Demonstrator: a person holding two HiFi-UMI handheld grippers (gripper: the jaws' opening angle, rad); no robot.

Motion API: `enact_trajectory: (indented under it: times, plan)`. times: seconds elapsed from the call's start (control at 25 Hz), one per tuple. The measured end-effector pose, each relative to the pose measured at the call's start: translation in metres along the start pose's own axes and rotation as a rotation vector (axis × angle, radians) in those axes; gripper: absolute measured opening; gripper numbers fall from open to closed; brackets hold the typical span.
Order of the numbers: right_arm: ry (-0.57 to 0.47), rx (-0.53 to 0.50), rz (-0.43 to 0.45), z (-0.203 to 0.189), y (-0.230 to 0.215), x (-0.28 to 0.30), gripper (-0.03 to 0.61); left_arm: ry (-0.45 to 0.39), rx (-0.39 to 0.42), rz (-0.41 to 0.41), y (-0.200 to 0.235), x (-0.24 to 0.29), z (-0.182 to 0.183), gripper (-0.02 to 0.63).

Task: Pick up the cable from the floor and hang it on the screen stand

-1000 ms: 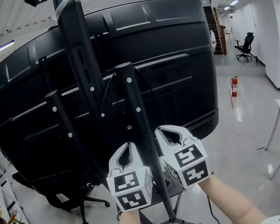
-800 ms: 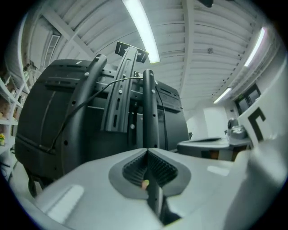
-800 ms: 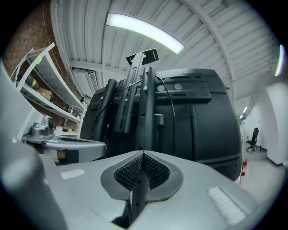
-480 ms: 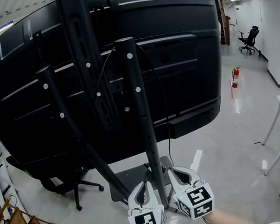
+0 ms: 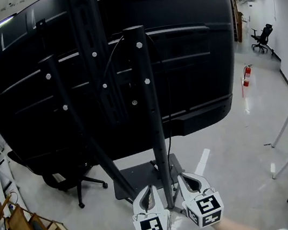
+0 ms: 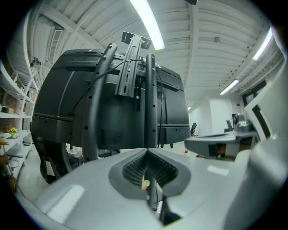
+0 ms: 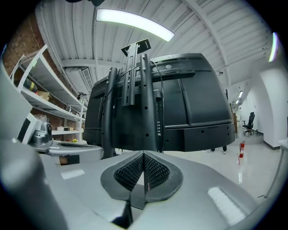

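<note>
Screen (image 5: 188, 50): broad black ribbed plastic back, carried on the screen stand.
Screen stand (image 5: 152, 110): matte black posts with bolt holes, rising from a flat dark base plate (image 5: 140, 176).
Floor (image 5: 227, 171): pale and glossy around the stand.
Office chair (image 5: 79, 185): black, star-footed, left of the stand.
Left gripper (image 5: 147, 191): white, just left of the stand's front post; ribbed jaws closed, empty.
Right gripper (image 5: 184, 178): just right of that post; jaws closed, empty.
Cable (image 5: 164, 103): thin, black, hanging beside the post.

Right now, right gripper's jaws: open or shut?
Shut. Right gripper: jaws meet tip to tip, ribbed pads closed together.
</note>
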State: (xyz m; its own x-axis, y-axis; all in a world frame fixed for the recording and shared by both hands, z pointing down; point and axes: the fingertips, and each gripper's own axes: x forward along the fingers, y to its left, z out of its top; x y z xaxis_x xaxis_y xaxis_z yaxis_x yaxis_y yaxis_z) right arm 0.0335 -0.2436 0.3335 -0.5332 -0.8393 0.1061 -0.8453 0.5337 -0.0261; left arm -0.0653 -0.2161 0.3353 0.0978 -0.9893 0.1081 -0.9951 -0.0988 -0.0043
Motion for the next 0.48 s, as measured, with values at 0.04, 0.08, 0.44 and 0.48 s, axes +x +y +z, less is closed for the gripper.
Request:
enact_trajectory:
  times: [0.04, 0.08, 0.44, 0.48]
  plan:
    - [-0.003, -0.001, 0.000, 0.0005, 0.0008, -0.0002, -0.002, 0.000, 0.002, 0.001, 0.0002, -0.0004, -0.0003, 0.008]
    - [-0.006, -0.002, 0.001, 0.0012, 0.0016, -0.0002, -0.002, -0.001, 0.004, 0.002, 0.0006, -0.0007, 0.0000, 0.006]
    - [-0.029, 0.005, -0.006, 0.0048, 0.0065, 0.0007, -0.002, -0.010, 0.013, 0.022, 0.0077, 0.0002, 0.0030, 0.006]
    - [-0.030, 0.005, -0.005, 0.0046, 0.0075, 0.0006, -0.002, -0.009, 0.013, 0.023, 0.0084, 0.0001, 0.0025, 0.006]
